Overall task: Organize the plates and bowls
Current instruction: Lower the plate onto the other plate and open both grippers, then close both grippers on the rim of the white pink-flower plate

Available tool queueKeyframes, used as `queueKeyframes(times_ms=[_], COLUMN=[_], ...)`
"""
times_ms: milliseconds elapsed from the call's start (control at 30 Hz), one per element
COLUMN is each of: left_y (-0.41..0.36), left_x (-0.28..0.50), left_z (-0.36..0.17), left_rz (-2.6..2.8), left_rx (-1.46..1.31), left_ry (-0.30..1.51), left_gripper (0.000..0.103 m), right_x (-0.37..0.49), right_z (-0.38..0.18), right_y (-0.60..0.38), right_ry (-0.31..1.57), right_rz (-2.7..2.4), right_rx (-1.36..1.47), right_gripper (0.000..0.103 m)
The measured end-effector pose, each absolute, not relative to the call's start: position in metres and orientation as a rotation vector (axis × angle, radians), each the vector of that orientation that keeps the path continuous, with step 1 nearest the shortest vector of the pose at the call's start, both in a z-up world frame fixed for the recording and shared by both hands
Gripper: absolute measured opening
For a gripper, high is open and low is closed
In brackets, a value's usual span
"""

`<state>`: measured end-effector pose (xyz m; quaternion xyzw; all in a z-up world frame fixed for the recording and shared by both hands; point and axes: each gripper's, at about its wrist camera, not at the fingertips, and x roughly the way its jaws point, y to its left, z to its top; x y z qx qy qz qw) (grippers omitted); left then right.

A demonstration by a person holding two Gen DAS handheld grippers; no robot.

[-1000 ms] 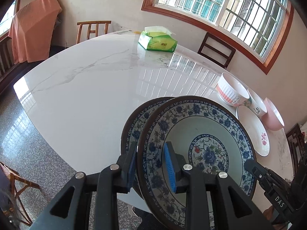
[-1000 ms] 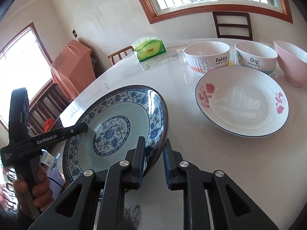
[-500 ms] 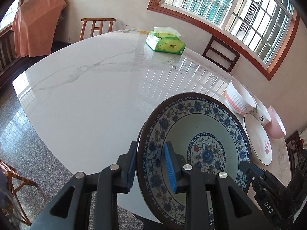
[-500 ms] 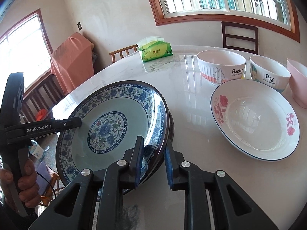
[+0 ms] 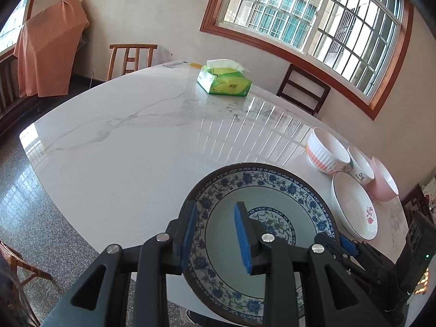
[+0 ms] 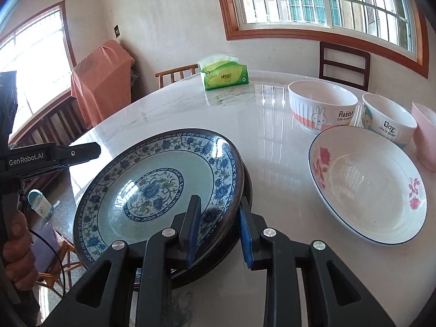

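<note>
Here the blue plate (image 6: 152, 188) sits on a second, darker plate (image 6: 234, 245) at the near edge of the bench (image 5: 122, 147), its rim running between the fingers of both tools. The right tool (image 6: 218, 229) straddles the rim on the plate's right side; its jaws are opening, one pad over the patterned border and the other outside the rim, with a gap showing on each side, so the plate is released there. The left tool (image 5: 214, 234) straddles the opposite rim, jaws opening too, inner pad hanging over the plate's well and outer pad beside the rim; no press on the plate is evident. A hand (image 6: 17, 248) grips the left tool's handle. Just right of the right tool lies a white plate (image 6: 368, 188) with red flowers; beyond it stand a rabbit bowl (image 6: 321, 106), a dog bowl (image 6: 387, 118) and a pink bowl (image 6: 425, 136) in a row. Far ahead rests a tissue pack (image 6: 224, 76).
</note>
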<state>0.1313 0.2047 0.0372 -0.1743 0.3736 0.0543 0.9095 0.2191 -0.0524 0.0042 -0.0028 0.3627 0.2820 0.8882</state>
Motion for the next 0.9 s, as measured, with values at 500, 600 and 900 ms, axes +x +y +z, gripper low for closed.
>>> queueKeyframes(times_ms=[500,600,900], left_y=[0.161,0.139,0.072], left_x=[0.121,0.12,0.131], left_z=[0.023,0.026,0.035], left_rz=[0.027,-0.009,-0.129], left_rx=[-0.37,-0.33,-0.216], left_ry=[0.871,0.882,0.902], left_gripper=[0.03,0.03,0.039], right_x=[0.206,0.199,0.194], right_z=[0.013,0.018,0.017], right_y=[-0.073,-0.086,-0.171], right_ry=[0.621,0.562,0.557], right_rz=[0.56,0.546,0.361], right_rx=[0.081,0.122,0.283], right_gripper=[0.067,0.067,0.069])
